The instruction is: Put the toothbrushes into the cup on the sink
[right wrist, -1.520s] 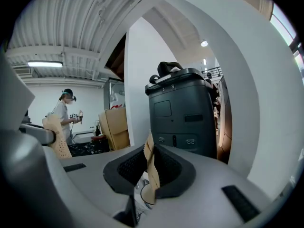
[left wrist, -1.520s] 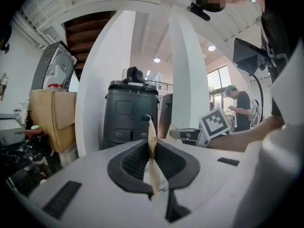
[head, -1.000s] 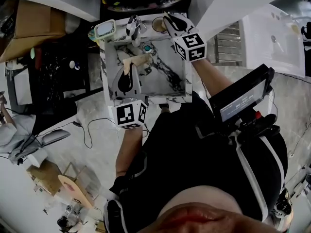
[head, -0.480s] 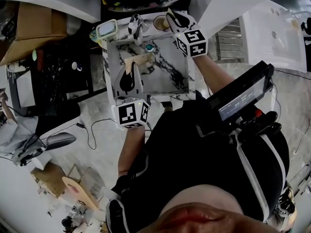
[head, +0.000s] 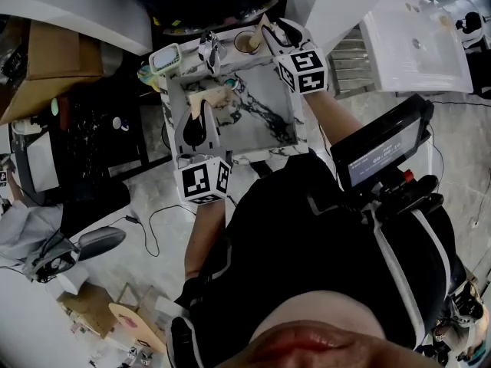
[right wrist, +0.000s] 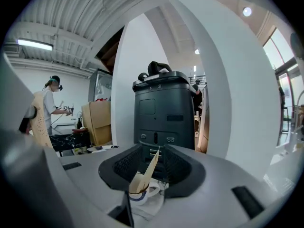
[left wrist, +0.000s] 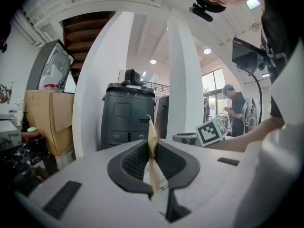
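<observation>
A beige paper-wrapped toothbrush [head: 215, 96] [left wrist: 151, 137] is clamped in my left gripper [head: 197, 110] [left wrist: 152, 148], which is shut on it above the marble sink basin [head: 265, 117]. The cup [head: 246, 42] [right wrist: 141, 194] stands on the sink's back rim, with another wrapped toothbrush [right wrist: 148, 171] leaning upright in it. My right gripper [head: 271, 31] [right wrist: 152, 167] hovers right beside the cup. Its jaws have just been opening and stand open. That toothbrush shows in the gap between them, but the pads do not touch it.
A faucet [head: 209, 48] and a small white and green device [head: 164, 50] stand at the sink's back edge. The basin has a teal drain [head: 230, 81]. A cardboard box [head: 47, 48] is at the left, a white basin [head: 418, 41] at the right, and a black machine [right wrist: 164, 110] lies ahead.
The right gripper has shifted slightly beside the cup. The left gripper still holds its toothbrush over the basin. The head view has swung, so the sink sits a little higher in frame.
</observation>
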